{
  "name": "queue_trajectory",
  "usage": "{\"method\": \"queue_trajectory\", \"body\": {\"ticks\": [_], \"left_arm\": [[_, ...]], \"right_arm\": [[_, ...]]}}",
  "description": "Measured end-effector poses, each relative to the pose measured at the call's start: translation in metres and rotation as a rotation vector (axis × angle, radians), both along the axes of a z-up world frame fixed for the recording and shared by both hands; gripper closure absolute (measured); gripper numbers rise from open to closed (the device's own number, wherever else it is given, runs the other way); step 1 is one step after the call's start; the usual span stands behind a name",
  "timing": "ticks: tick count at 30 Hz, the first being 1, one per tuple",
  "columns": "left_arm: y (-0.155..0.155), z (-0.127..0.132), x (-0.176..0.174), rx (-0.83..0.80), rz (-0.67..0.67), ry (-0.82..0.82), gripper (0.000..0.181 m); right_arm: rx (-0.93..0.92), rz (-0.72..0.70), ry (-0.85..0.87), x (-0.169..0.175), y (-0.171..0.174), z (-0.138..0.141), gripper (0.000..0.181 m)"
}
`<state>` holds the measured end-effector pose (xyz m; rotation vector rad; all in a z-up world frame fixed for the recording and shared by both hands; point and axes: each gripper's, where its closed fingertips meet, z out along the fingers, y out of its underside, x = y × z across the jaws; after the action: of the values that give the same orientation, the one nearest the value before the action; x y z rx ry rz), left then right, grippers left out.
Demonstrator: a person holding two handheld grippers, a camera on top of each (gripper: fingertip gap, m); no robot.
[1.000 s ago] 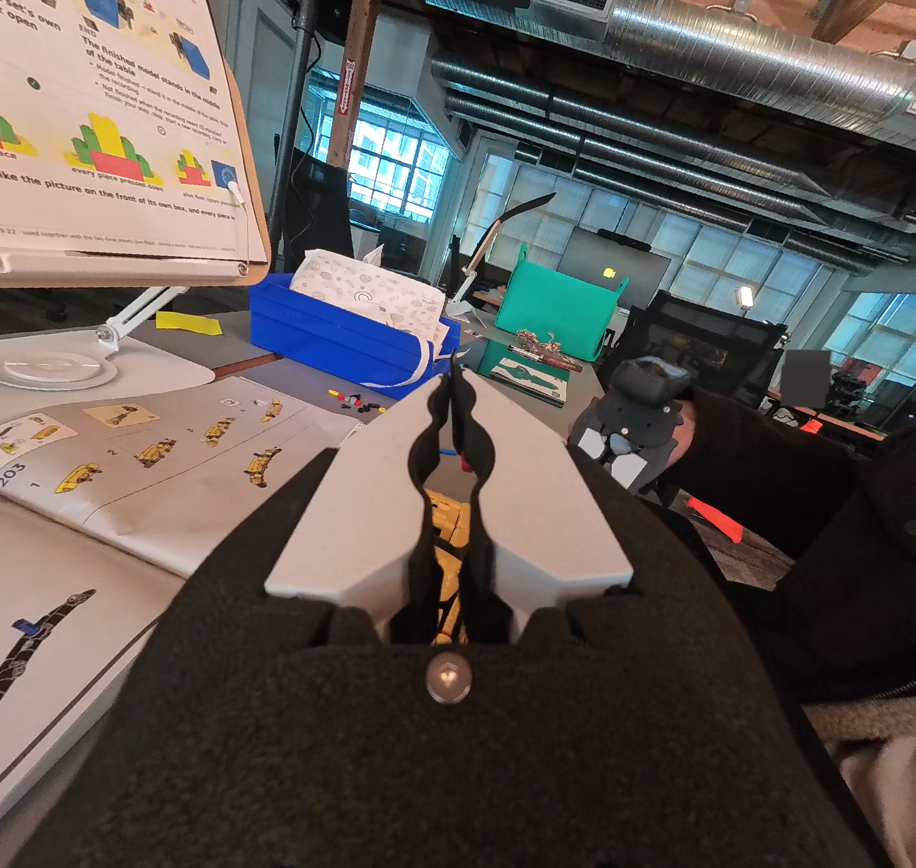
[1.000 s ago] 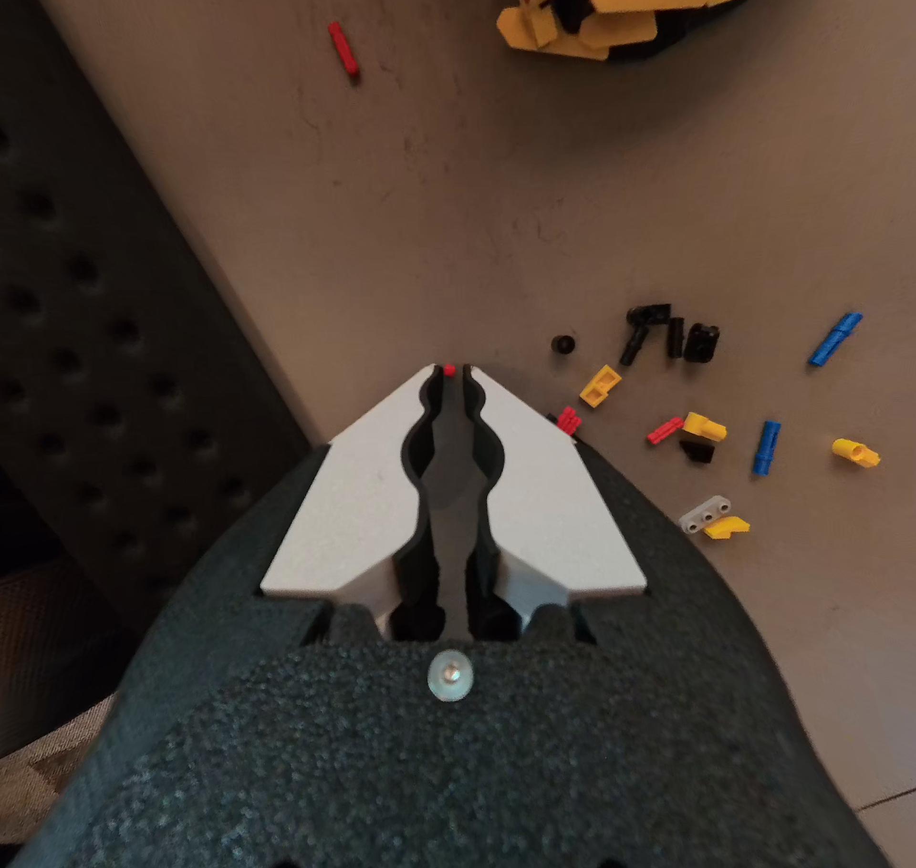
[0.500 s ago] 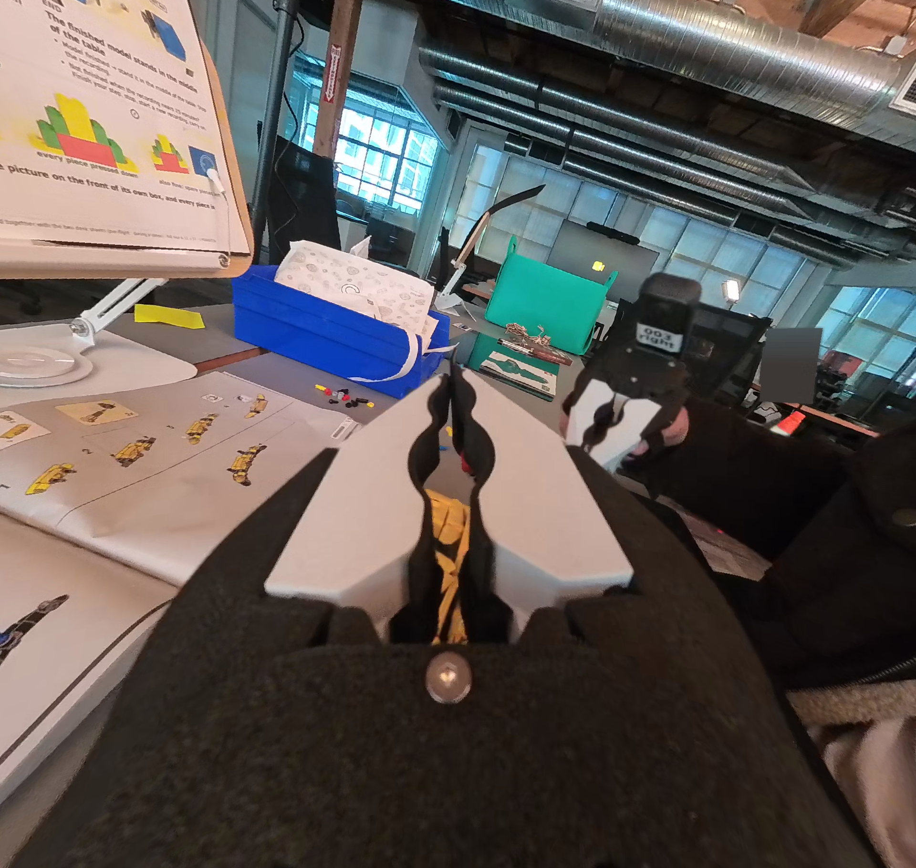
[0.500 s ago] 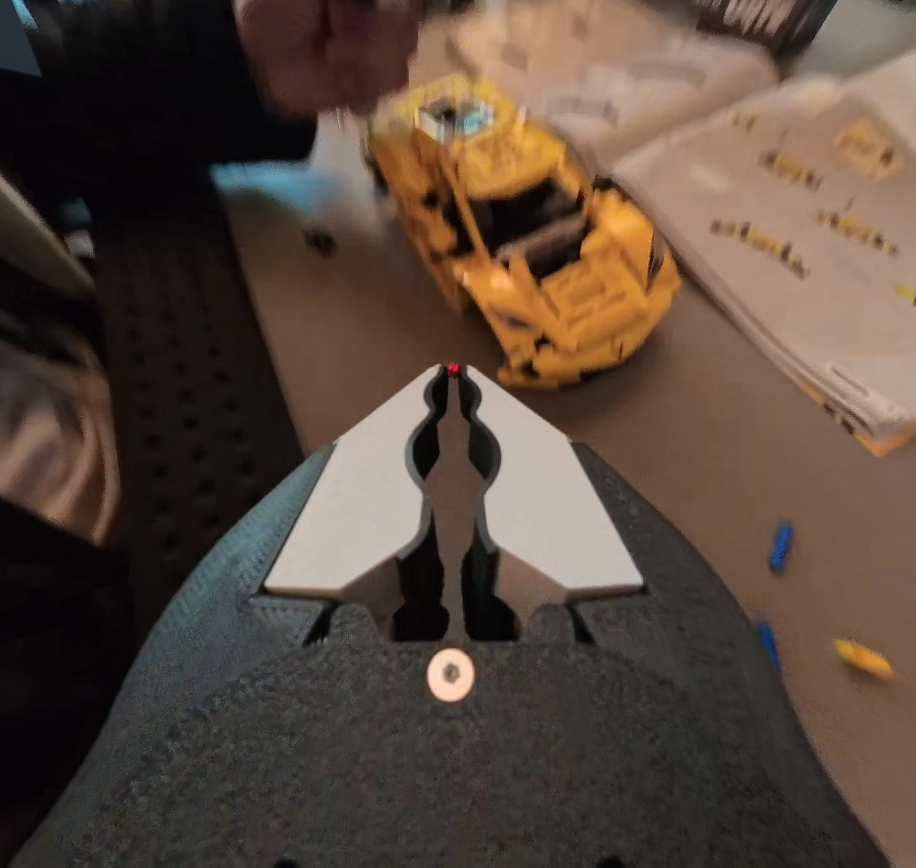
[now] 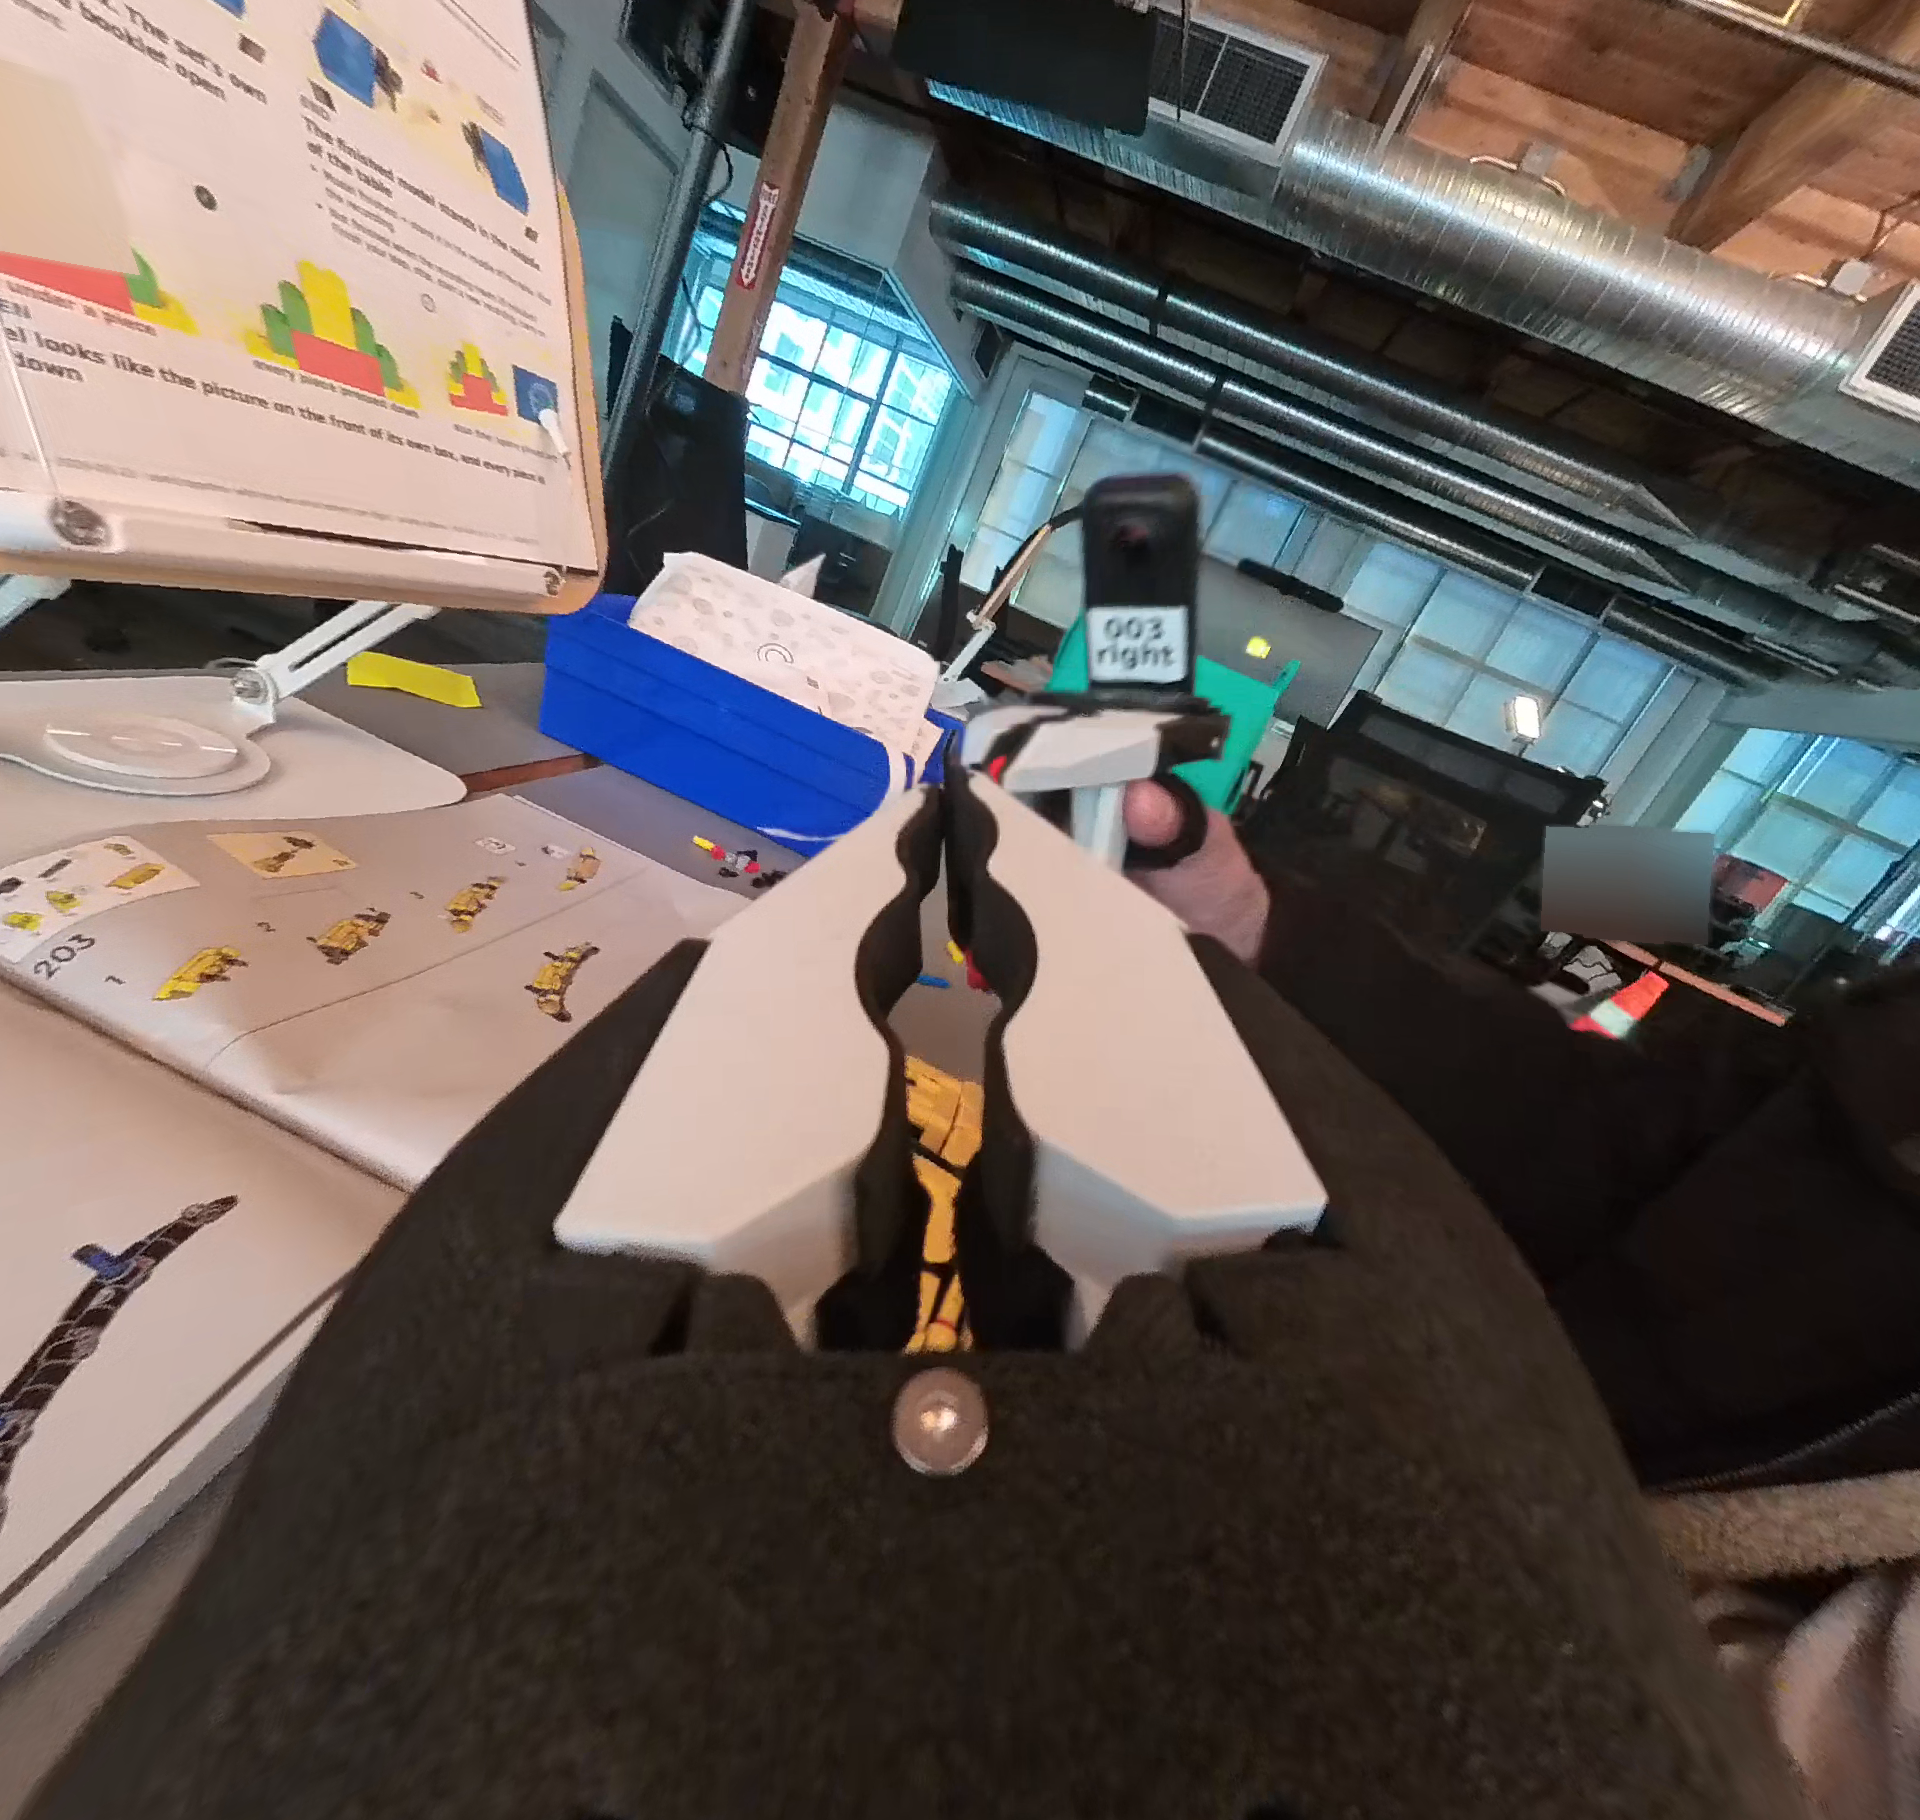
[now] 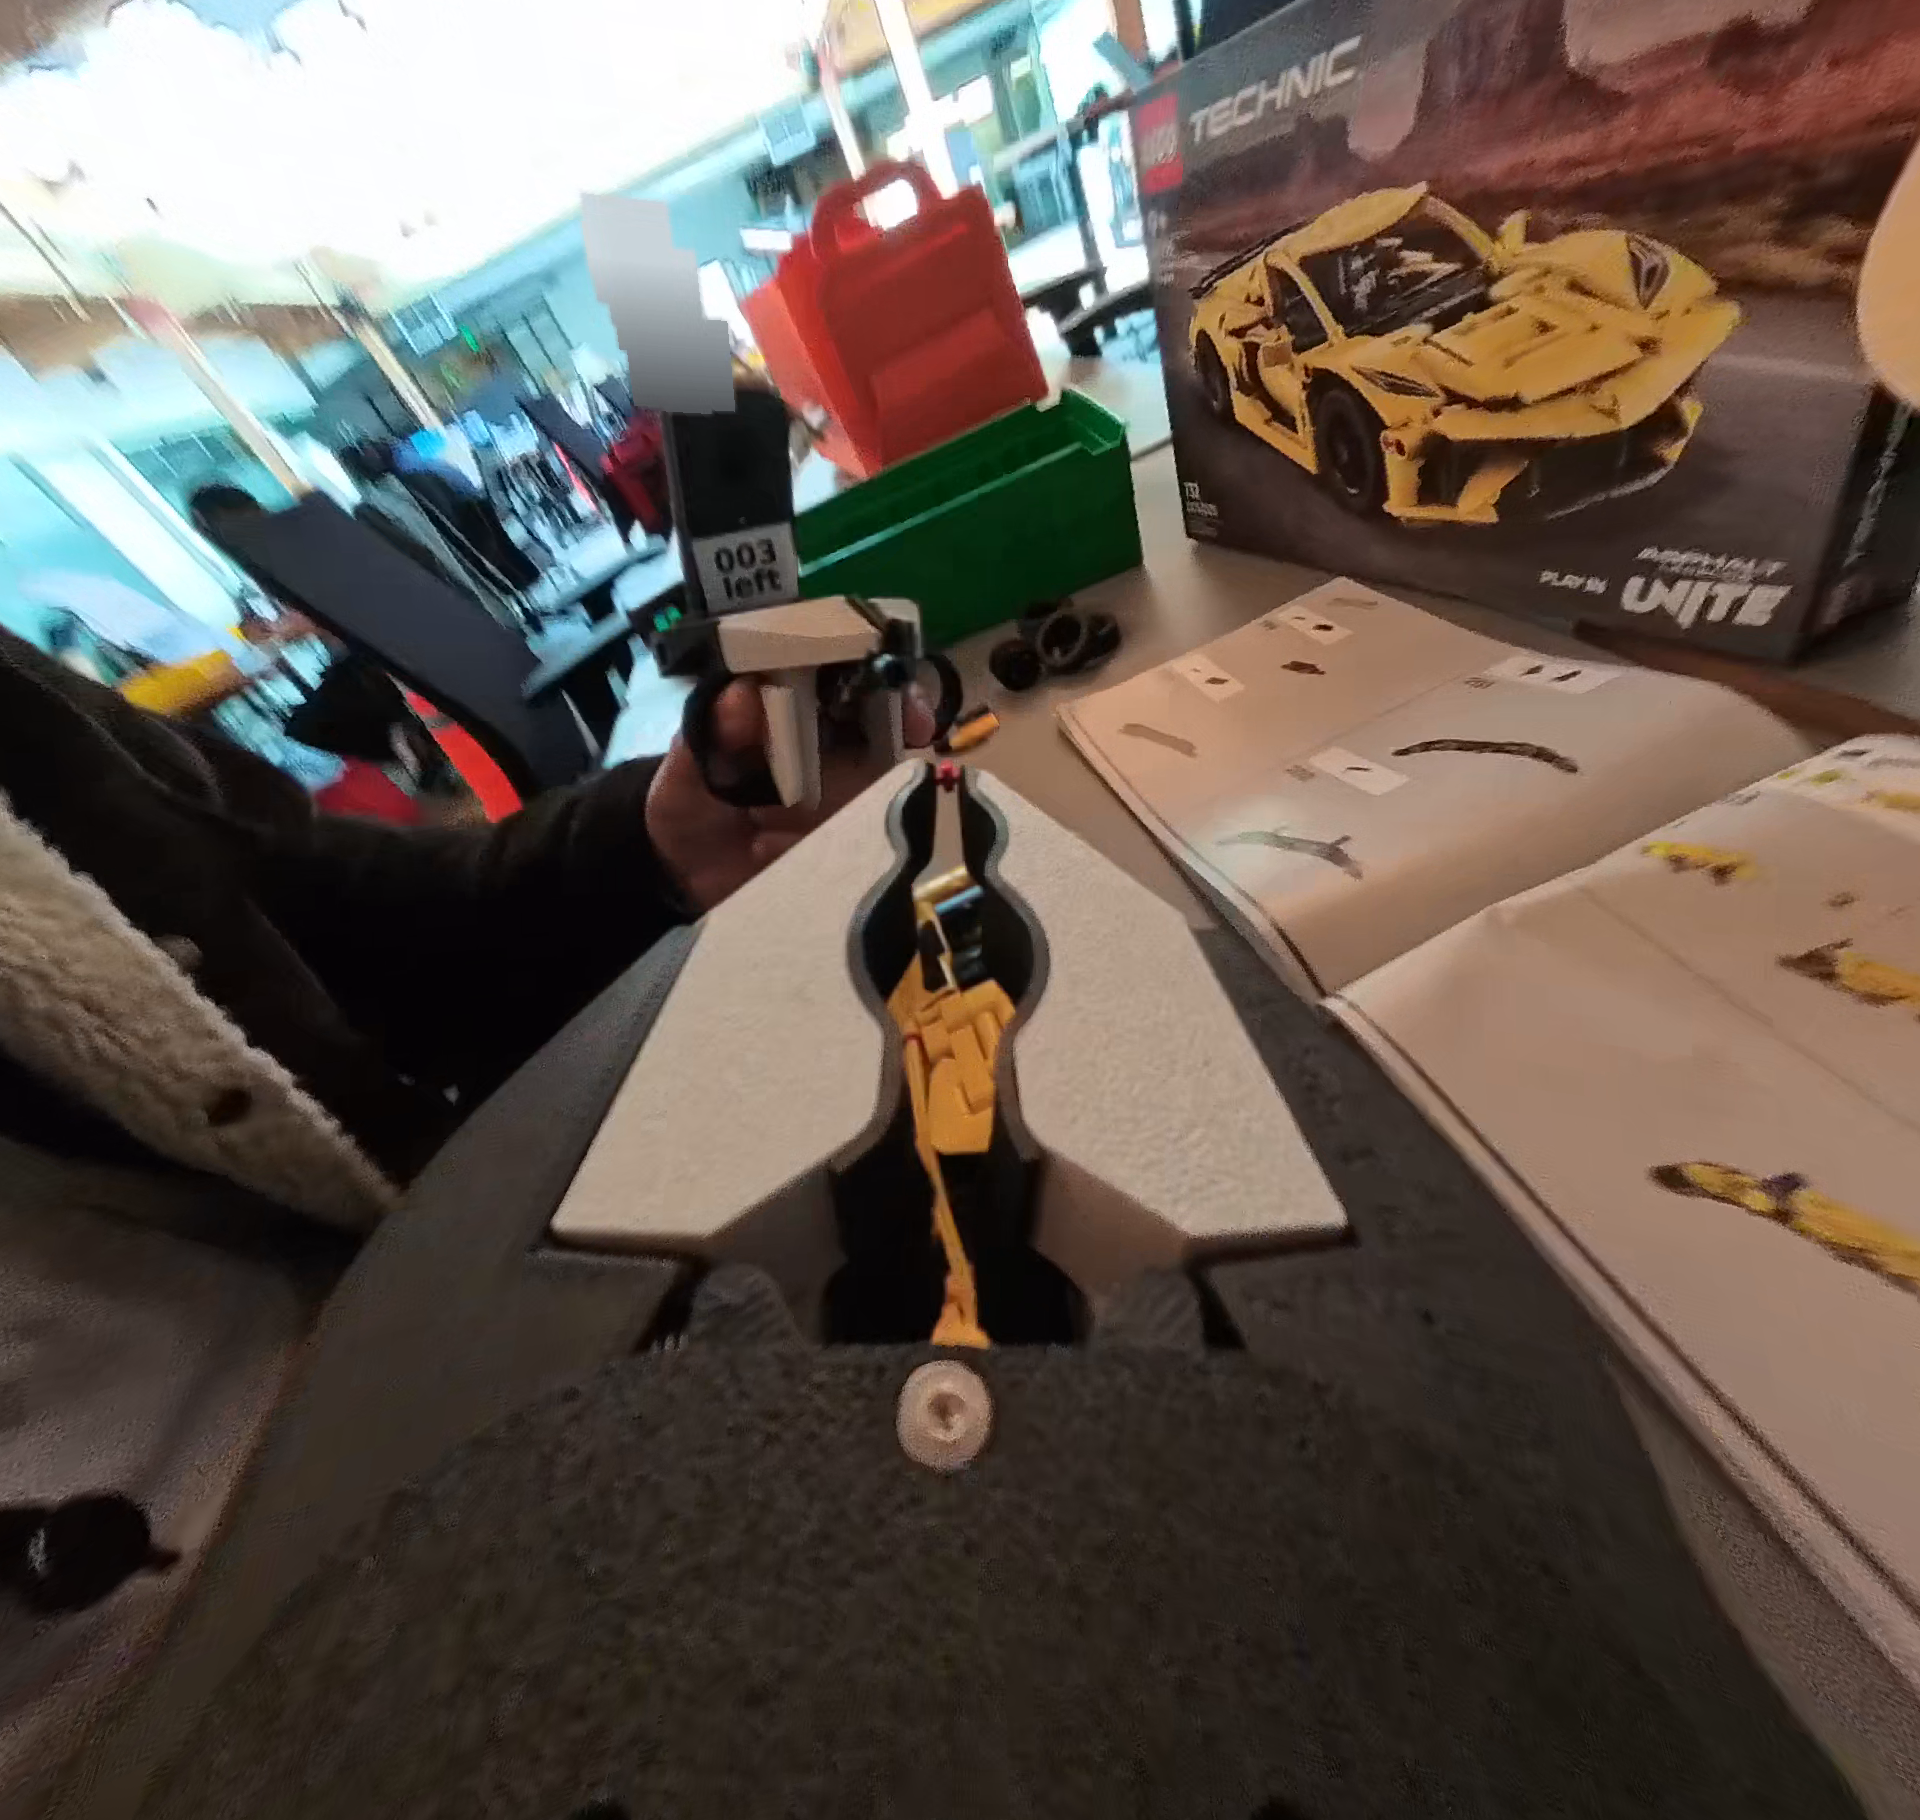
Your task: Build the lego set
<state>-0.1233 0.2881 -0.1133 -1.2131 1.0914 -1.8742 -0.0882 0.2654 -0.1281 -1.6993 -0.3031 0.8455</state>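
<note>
The right tongs (image 6: 948, 778) have swung up off the scattered small parts and now face the left tongs (image 5: 943, 802), tip to tip above the desk (image 6: 1174, 565). Right tongs pinching a tiny red pin (image 6: 948, 776) at the very tip, white flat-faced fingers (image 6: 1122, 1022) with wavy black inner edges pressed nearly together. Left tongs pressed together too, a thin black piece (image 5: 954, 877) caught between them, though what it is I cannot tell. Below both, seen through the gaps, sits the yellow brick car (image 6: 951, 1043), blocky, with black bits, on the grey desk.

Matte paper instruction booklets (image 6: 1558, 939) lie open at the right of the right view, printed with small yellow build steps. Behind them stands the glossy cardboard set box (image 6: 1507, 336) picturing a yellow car. A green plastic bin (image 6: 977, 523) sits beside it, a red bag (image 6: 904, 326) behind; black rubber tyres (image 6: 1055, 643) lie in a loose pile just in front of the bin. In the left view, a blue plastic bin (image 5: 717, 731) holds a white patterned paper bag (image 5: 779, 648), with loose small bricks (image 5: 732, 856) in front of it.
</note>
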Motion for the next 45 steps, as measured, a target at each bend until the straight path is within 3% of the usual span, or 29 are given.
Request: {"method": "queue_trajectory", "body": {"ticks": [3,6,16,21,37,42,45], "left_arm": [[-0.002,0.0,-0.001,-0.006,-0.023,-0.004,0.181],[-0.011,0.002,0.0,-0.029,-0.077,-0.016,0.181],[-0.014,0.006,-0.004,-0.078,-0.141,-0.053,0.181],[-0.024,0.004,-0.003,-0.047,-0.178,-0.045,0.181],[-0.031,0.001,0.0,-0.162,-0.246,-0.032,0.181],[-0.033,0.0,0.0,-0.092,-0.228,-0.005,0.18],[-0.035,0.003,-0.001,-0.183,-0.268,-0.035,0.181]], "right_arm": [[0.058,-0.02,0.105,-0.001,0.0,-0.012,0.177],[0.092,0.001,-0.002,-0.006,-0.007,-0.016,0.177],[0.226,0.029,-0.109,-0.018,-0.023,0.0,0.178],[0.283,-0.02,-0.08,-0.021,-0.02,0.012,0.179],[0.323,-0.058,-0.121,-0.028,-0.018,0.014,0.178],[0.292,-0.019,-0.076,-0.029,-0.019,0.01,0.179],[0.306,-0.008,-0.03,-0.032,-0.02,0.014,0.179]]}}
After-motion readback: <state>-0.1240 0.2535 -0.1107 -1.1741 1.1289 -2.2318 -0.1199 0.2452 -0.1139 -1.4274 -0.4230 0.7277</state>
